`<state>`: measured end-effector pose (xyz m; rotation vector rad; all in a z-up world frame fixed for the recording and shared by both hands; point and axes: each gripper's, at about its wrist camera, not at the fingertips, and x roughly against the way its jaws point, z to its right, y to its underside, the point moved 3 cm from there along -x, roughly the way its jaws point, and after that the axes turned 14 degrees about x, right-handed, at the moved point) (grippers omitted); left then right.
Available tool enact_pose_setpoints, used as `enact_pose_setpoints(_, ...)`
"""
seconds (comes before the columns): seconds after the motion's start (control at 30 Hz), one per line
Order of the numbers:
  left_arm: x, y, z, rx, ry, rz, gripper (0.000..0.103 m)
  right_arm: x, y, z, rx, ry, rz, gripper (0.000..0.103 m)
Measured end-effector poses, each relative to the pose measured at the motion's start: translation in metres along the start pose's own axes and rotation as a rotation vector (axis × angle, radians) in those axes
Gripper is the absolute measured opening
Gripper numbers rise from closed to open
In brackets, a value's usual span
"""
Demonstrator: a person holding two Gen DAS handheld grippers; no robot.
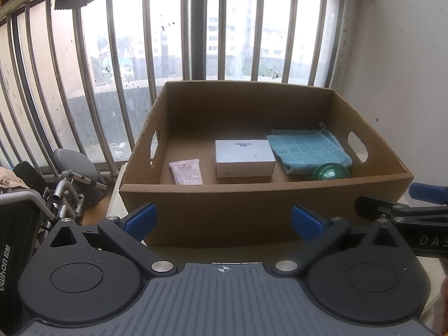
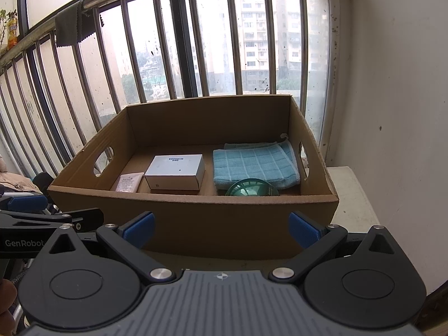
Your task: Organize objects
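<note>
A barred window (image 1: 212, 28) is filling the background, and in front of it an open cardboard box (image 1: 224, 207) is sitting on a pale surface (image 2: 355, 196) beside a white wall (image 2: 397, 84). Inside the box a folded blue cloth (image 2: 253, 165) is lying at the right, a white carton (image 2: 176, 172) at the middle, a green round object (image 2: 252, 190) against the near wall touching the cloth, and a pink tube (image 1: 186, 171) at the left. The left gripper (image 1: 222, 221) and the right gripper (image 2: 221, 228) are hovering side by side just short of the box, each with fingers spread wide and holding nothing.
</note>
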<state>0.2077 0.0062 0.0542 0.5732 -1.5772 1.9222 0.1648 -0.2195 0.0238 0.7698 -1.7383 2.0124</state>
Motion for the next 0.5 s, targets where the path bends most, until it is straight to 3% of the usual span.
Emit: enact_pose_setpoints(0.5,0.0005,-0.0020,-0.0006,0.002,0.000,-0.001,0.102,0.0002,-0.0002,-0.0003,0.000,0.000,0.000,0.103)
